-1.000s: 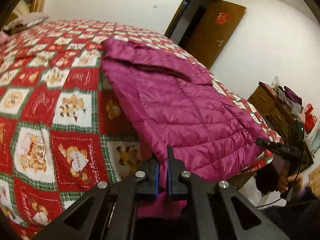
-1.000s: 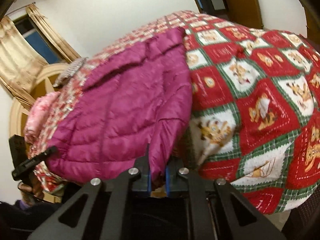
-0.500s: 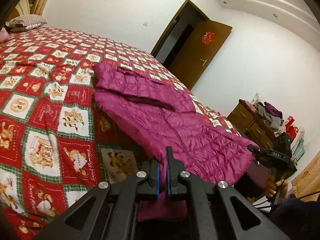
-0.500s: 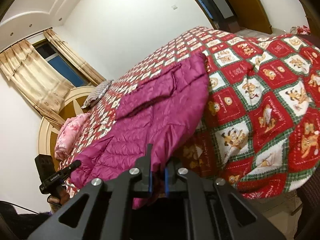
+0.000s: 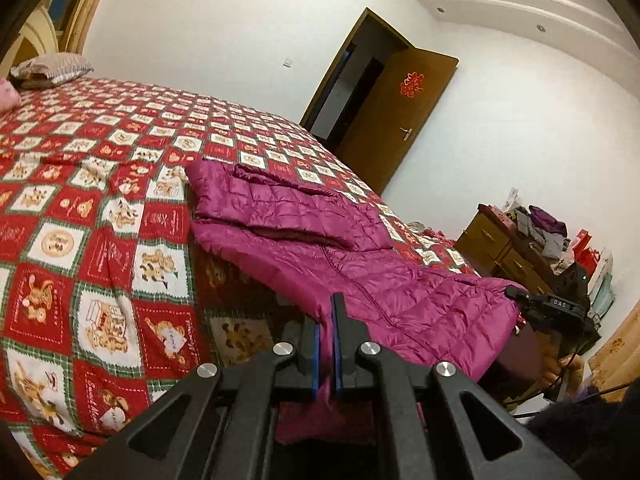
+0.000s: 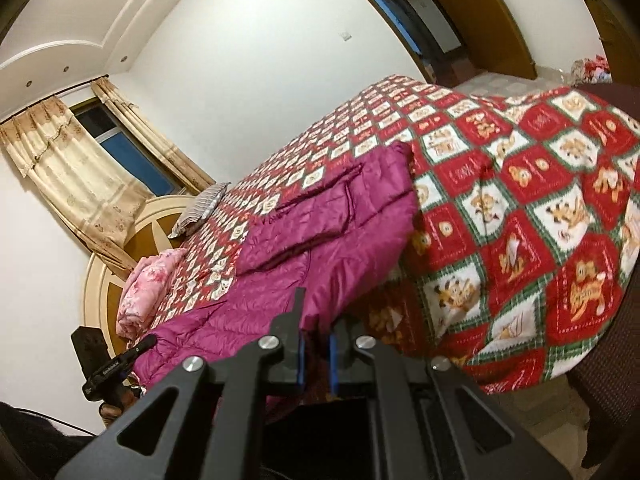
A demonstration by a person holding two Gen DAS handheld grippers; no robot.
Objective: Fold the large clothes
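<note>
A magenta quilted down jacket (image 5: 320, 248) lies across the red patterned bedspread (image 5: 100, 208), its hem raised off the bed's near edge. My left gripper (image 5: 328, 344) is shut on one hem corner, with fabric pinched between the blue pads. My right gripper (image 6: 314, 354) is shut on the other hem corner of the jacket (image 6: 320, 248). Each gripper shows in the other's view, the right one (image 5: 520, 296) at the far hem corner and the left one (image 6: 148, 340) likewise. The jacket's sleeves are folded over its upper part.
A striped pillow (image 5: 52, 68) and a pink quilt (image 6: 148, 284) lie near the headboard. A wooden dresser (image 5: 508, 248) piled with clothes stands to the right of the bed. An open brown door (image 5: 396, 120) is behind the bed. Curtains (image 6: 80, 176) cover the window.
Both grippers have risen and drawn back from the bed, lifting the jacket's hem. More of the room now shows above the bed in both views.
</note>
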